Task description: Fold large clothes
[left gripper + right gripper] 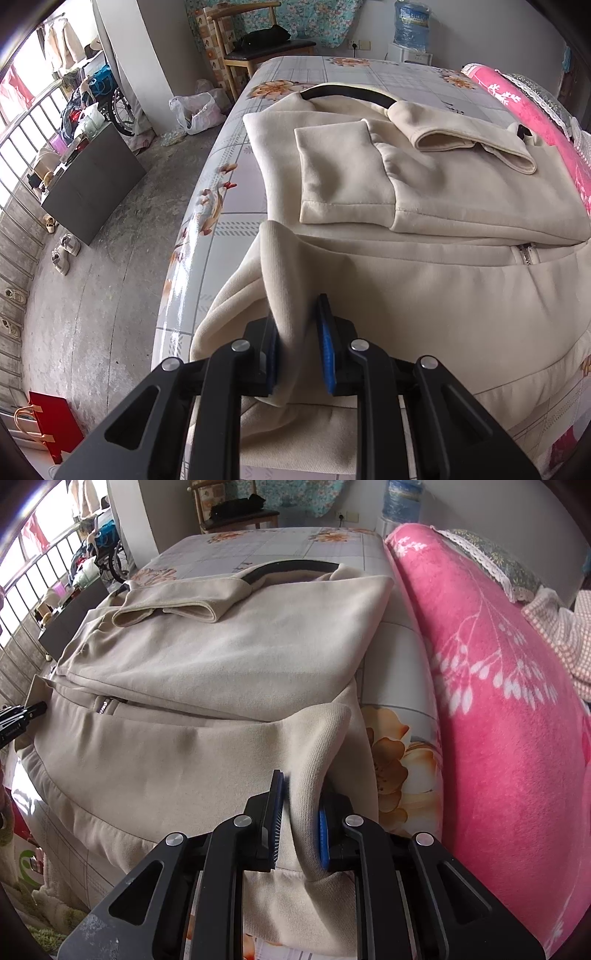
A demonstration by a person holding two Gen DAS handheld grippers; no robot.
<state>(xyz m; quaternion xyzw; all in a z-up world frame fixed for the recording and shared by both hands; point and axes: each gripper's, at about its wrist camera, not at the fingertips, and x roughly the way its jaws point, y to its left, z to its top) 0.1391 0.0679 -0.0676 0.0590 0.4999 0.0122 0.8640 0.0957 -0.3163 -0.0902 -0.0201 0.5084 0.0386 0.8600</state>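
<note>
A large cream jacket (424, 295) lies on the bed with both sleeves folded across its chest; it also shows in the right wrist view (207, 672). Its collar has a dark lining (347, 92). My left gripper (297, 332) is shut on the jacket's ribbed bottom hem at the left corner, lifted slightly. My right gripper (301, 805) is shut on the ribbed hem at the right corner, also raised. The left gripper's tip (26, 712) shows at the left edge of the right wrist view.
The bed (229, 192) has a floral grid sheet. A rolled pink blanket (498, 686) lies along its right side. A chair (266, 48) and water dispenser (410, 33) stand beyond the bed. The floor at left holds a grey cabinet (92, 184), shoes and a red bag (51, 424).
</note>
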